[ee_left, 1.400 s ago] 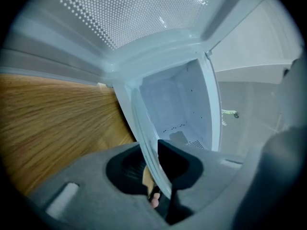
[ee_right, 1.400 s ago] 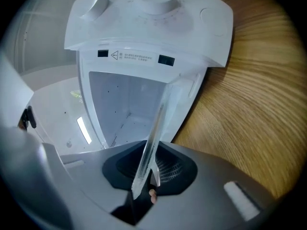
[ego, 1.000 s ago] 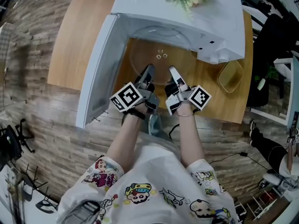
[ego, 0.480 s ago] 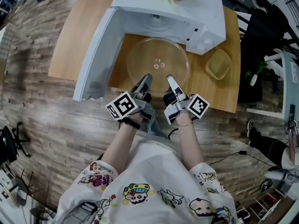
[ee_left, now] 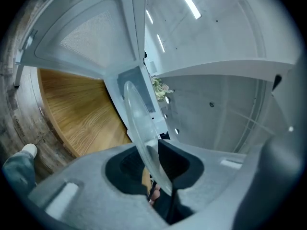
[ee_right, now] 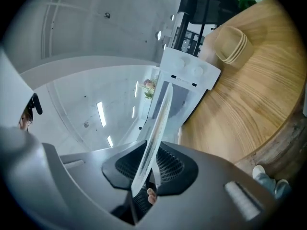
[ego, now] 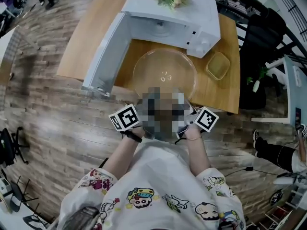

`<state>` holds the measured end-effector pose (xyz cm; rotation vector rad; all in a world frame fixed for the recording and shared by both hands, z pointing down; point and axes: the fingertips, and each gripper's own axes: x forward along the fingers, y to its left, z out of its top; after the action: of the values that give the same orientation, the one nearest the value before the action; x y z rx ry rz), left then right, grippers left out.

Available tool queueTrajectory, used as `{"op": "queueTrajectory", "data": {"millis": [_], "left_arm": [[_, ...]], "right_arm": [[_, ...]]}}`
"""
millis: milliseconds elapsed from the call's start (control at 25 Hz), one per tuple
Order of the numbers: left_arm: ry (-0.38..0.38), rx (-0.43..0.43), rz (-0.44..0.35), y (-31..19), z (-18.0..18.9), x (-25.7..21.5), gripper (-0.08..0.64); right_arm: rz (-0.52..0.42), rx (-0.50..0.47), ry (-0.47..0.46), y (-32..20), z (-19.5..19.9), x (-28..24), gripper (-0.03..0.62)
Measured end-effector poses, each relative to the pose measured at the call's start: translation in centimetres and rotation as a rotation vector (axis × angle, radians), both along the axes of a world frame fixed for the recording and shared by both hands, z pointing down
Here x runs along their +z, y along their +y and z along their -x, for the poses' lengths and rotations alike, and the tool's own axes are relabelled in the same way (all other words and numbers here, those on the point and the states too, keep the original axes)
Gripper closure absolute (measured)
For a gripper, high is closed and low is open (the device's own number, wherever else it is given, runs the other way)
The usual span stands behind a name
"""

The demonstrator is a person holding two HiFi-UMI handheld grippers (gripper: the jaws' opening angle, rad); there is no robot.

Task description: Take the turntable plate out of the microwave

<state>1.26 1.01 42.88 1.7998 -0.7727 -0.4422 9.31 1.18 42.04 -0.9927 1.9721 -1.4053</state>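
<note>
While the turntable plate [ego: 164, 73] is fully out of the microwave [ego: 201, 18], it sits over the front-centre of the table [ego: 88, 37]. Near rim is about at the front edge, far rim just short of the cavity mouth. Looks airborne, but I can't confirm the gap to the wood.

Left gripper [ee_left: 152, 159] has the near rim between its pads, left of centre. Right gripper [ee_right: 152, 169] has the same, right of centre. Both pinch glass, but both sets of jaws are opening slightly with the rim in between. On a thin, smooth edge, that's the risk.

My read: extraction is basically done, and what's left is a controlled set-down. How I'd run it:
- Firm up both pinches first. No release until the glass bears on the wood.
- Move both grippers as one: same height, no relative twist. Two pinch points on glass don't forgive bending.
- Hold the plate level. Its weight cantilevers off the near rim, so the far edge will want to droop.
- Stay right of the open door [ego: 108, 51] on the table's left side, and left of the small container [ego: 217, 65] near the right edge.
- Land the far edge on bare wood at front-centre, lower the near rim, then let go.
</note>
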Motion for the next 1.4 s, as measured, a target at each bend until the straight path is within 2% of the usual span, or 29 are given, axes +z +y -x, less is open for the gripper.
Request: {"op": "queueTrajectory", "data": {"millis": [240,720,1040,1400], "left_arm": [[0.015,0.019,-0.007,3.9,0.9,-1.3,0.491],[0.011,0.052,-0.027,9.3,2.1,-3.5,0.491],[0.026,0.084,-0.006,9.5,2.9,-4.2,0.492],[0.021,0.11,-0.008,7.5,4.5,-5.3,0.495]], "right_arm": [[-0.027,-0.047,0.02,3.4,1.2,-1.7,0.52],[-0.053,-0.082,0.05,8.7,2.2,-3.9,0.518],[-0.056,-0.084,0.059,8.7,3.2,-4.7,0.518],[-0.057,-0.063,0.031,6.8,4.7,-5.7,0.517]]}}
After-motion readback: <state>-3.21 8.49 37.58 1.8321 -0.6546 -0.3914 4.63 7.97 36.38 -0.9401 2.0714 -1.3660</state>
